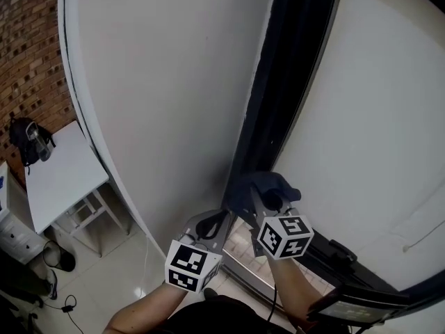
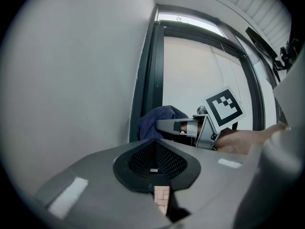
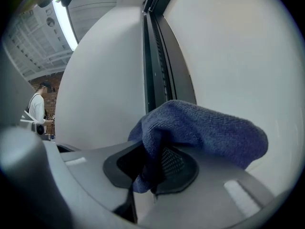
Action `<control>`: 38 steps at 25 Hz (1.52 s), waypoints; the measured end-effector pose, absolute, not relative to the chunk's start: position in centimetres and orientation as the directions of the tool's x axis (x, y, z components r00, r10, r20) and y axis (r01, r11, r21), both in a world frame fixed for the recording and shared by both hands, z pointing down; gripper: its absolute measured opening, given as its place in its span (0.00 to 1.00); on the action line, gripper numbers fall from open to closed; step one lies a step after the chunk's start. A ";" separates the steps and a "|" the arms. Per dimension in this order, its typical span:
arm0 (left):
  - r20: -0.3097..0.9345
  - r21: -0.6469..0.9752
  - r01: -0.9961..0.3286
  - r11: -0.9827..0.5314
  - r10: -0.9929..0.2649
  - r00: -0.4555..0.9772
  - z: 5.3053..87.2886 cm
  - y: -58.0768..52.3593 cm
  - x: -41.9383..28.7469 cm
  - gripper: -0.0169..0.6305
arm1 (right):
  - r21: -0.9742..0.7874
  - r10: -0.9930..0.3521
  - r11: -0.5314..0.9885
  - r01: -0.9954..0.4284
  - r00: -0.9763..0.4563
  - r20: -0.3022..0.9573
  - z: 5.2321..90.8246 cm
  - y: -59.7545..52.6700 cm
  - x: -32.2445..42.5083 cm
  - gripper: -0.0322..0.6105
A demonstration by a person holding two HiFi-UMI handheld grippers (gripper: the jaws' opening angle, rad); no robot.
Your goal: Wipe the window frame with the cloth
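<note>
A dark window frame (image 1: 278, 82) runs up between two white panels. A blue cloth (image 1: 274, 184) is pressed against its lower part, and my right gripper (image 1: 259, 199) is shut on it. In the right gripper view the cloth (image 3: 205, 128) bulges out over the jaws of the right gripper (image 3: 155, 168), with the frame (image 3: 157, 66) straight ahead. My left gripper (image 1: 221, 221) sits just left of and below the right one, shut and holding nothing. The left gripper view shows the left gripper (image 2: 155, 149), with the cloth (image 2: 159, 118) and the right gripper (image 2: 167, 125) beyond it against the frame (image 2: 150, 80).
A white wall panel (image 1: 160, 82) stands left of the frame. Further left and below stands a white table (image 1: 62, 172) with a black bag (image 1: 28, 141), a stool (image 1: 83, 214) under it, and a brick wall (image 1: 28, 33) behind. A person (image 3: 37, 109) stands far off.
</note>
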State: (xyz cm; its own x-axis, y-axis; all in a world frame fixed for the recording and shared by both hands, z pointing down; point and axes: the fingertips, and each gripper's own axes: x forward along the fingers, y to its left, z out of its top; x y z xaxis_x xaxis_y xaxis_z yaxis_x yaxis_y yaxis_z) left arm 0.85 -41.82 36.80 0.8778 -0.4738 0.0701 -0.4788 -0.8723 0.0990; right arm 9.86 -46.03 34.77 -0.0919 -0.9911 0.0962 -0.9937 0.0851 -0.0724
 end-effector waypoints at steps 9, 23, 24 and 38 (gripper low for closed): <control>0.000 0.061 -0.494 -0.867 -0.495 0.869 31.8 -42.3 0.8 0.02 | -0.023 -0.994 0.097 -0.995 -0.098 0.042 29.7 -46.1 9.8 0.15; -0.046 0.060 -0.472 -0.880 -0.475 0.879 26.9 -42.0 1.5 0.02 | 0.054 -0.992 0.118 -0.992 -0.120 -0.035 23.5 -46.0 9.6 0.15; -0.058 0.060 -0.478 -0.876 -0.481 0.875 26.5 -42.2 1.5 0.02 | 0.058 -0.992 0.120 -0.991 -0.122 -0.038 23.2 -46.0 9.6 0.15; -0.126 0.009 -0.479 -0.878 -0.476 0.870 21.8 -43.0 2.9 0.02 | 0.130 -0.987 0.132 -0.983 -0.143 -0.079 18.3 -46.4 9.5 0.15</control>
